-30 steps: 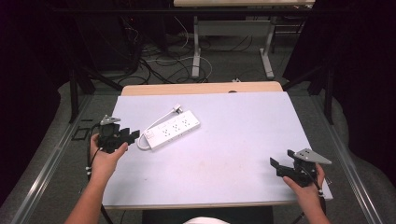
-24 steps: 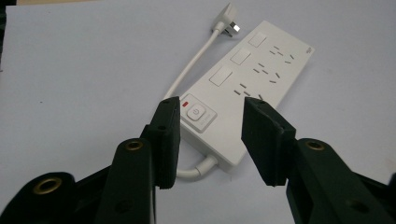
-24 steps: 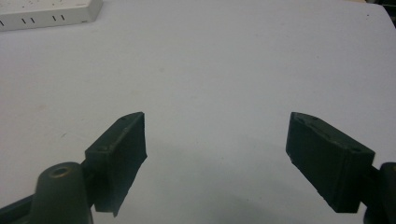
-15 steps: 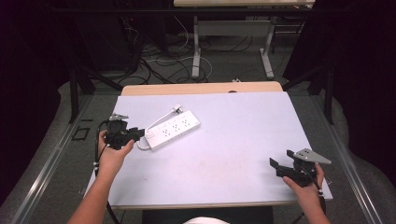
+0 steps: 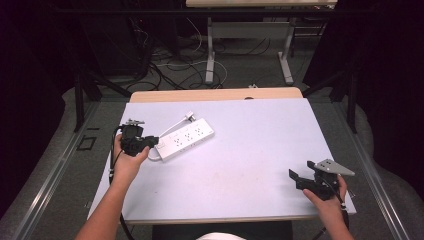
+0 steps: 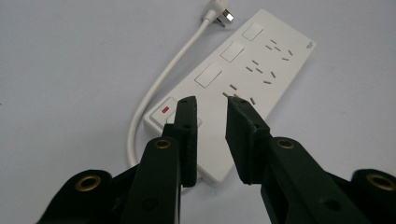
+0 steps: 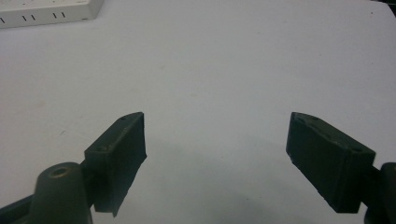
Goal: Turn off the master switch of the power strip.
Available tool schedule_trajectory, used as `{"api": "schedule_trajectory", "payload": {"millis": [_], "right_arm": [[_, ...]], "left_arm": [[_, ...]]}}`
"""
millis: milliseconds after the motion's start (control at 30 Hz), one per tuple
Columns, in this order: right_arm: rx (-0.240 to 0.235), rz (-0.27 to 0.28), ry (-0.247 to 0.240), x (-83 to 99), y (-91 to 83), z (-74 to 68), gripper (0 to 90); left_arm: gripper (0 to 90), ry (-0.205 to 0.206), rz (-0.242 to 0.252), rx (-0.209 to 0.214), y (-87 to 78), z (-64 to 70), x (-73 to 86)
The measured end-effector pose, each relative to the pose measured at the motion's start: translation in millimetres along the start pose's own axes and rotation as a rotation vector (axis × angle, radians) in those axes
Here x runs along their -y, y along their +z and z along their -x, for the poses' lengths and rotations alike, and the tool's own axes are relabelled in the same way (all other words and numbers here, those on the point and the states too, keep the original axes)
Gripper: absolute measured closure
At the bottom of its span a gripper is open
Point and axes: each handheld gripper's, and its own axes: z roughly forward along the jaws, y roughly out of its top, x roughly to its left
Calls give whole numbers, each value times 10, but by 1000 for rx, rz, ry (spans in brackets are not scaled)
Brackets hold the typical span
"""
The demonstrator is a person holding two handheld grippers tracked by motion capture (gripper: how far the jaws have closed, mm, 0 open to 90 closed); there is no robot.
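**Left gripper lined up on the power strip's switch end**

Nearest, the right gripper point(image 5: 305, 181) sat idle at the table's point(image 5: 250, 150) front right, jaws spread wide and empty. The left gripper point(image 6: 210, 116) hovered over the near end of the white power strip point(image 6: 243, 84), jaws narrowed to a slim gap, gripping nothing. Its cord point(image 6: 159, 88) curled away to the plug point(image 6: 219, 14). Likely approaching: next would be pressing or pinching there. No containers seen.
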Motion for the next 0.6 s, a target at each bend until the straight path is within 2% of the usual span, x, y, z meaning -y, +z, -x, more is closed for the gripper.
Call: {"api": "schedule_trajectory", "payload": {"millis": [233,267,400,600], "right_arm": [[-3,-9,-3,5,4,8,194],[-3,-9,-3,5,4,8,194],[-5,-10,-1,5,6,4,194],[-5,-12,-2,8,9,5,194]], "left_arm": [[820,-19,7,-32,53,-24,-14],[820,-21,-18,-23,40,-34,-24],[851,-42,10,-41,80,-46,-28],[898,-41,-6,-72,131,-57,-44]]}}
